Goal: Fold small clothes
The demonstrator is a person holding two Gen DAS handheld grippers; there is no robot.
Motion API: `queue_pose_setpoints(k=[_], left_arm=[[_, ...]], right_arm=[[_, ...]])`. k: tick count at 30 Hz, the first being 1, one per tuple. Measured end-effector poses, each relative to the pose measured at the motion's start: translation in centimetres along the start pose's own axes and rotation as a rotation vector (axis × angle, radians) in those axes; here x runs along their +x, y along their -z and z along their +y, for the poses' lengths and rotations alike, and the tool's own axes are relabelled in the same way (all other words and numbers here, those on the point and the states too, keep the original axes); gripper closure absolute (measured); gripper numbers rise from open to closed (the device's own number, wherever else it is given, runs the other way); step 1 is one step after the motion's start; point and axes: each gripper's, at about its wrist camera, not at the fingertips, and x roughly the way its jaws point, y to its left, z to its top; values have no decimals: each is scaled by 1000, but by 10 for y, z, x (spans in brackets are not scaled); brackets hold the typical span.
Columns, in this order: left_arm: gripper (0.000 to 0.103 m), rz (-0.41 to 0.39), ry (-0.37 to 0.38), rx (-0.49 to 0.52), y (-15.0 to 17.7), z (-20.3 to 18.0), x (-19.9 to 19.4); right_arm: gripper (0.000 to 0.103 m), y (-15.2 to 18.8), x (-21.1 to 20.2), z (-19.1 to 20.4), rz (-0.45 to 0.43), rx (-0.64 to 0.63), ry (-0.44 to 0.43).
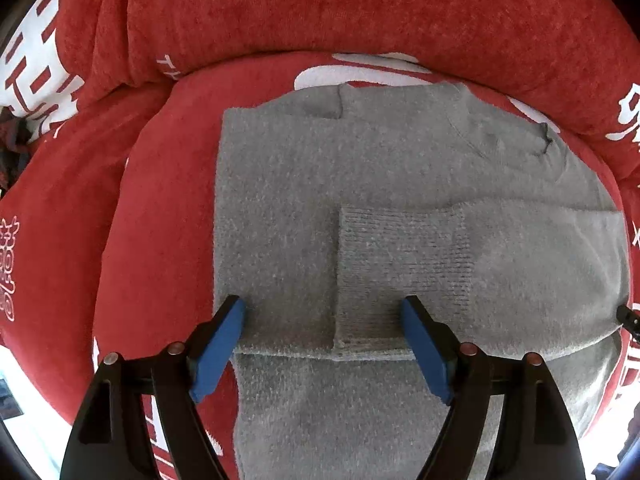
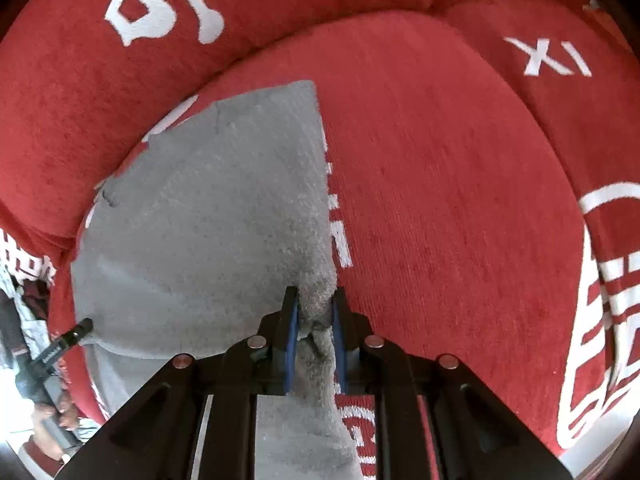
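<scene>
The surface was a red plush sofa (image 1: 168,208) printed with large white characters and letters, its seat cushion ringed by padded back and side cushions (image 1: 320,12). Little of the room could be made out: pale floor was glimpsed at the lower left corner of the left wrist view, and blurred clutter at the far left edge of both views.

A grey knitted sweater (image 1: 280,200) was spread flat on the seat, with one ribbed cuff (image 1: 400,272) folded inward across the body. Nothing else lay on the seat near it.

The left gripper (image 1: 324,344) was pointed straight down over the near edge of the sweater, its blue-padded fingers (image 1: 218,352) spread wide and released, with the knit lying between them but not pinched. In the right wrist view this gripper's tip (image 2: 78,330) was seen touching the sweater's left edge, a person's hand (image 2: 60,408) on its handle.

The right gripper (image 2: 316,328) was clenched on a bunched fold at the sweater's right edge, the grey cloth squeezed between its fingers (image 2: 292,344).

The sweater's lower part was cut off behind the black gripper frames in both views, and its far sleeve could not be made out. The white printing was partly covered by the garment.
</scene>
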Motion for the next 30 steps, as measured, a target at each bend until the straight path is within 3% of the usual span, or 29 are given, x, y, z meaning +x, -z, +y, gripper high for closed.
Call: queue_pose_setpoints(k=[3,7,15,28,30], left_arm=[[22,8,-9,6,1,-1,-4],[22,25,-3,2,3,-4,-11],[22,53,-11,54,19,-24,-24],[22,106,-34,56,51,-55,-35],[0,99,-19,37,58,-58,-38]], right_arm=[[77,7,-10,3,13,6,39],[75,20,-30,10,-7,-28,87],[67,43,-50,24,7,-72,55],[60,58,-37,49,93,-116,-50],[59,61,-37,48,106,-127,-62]])
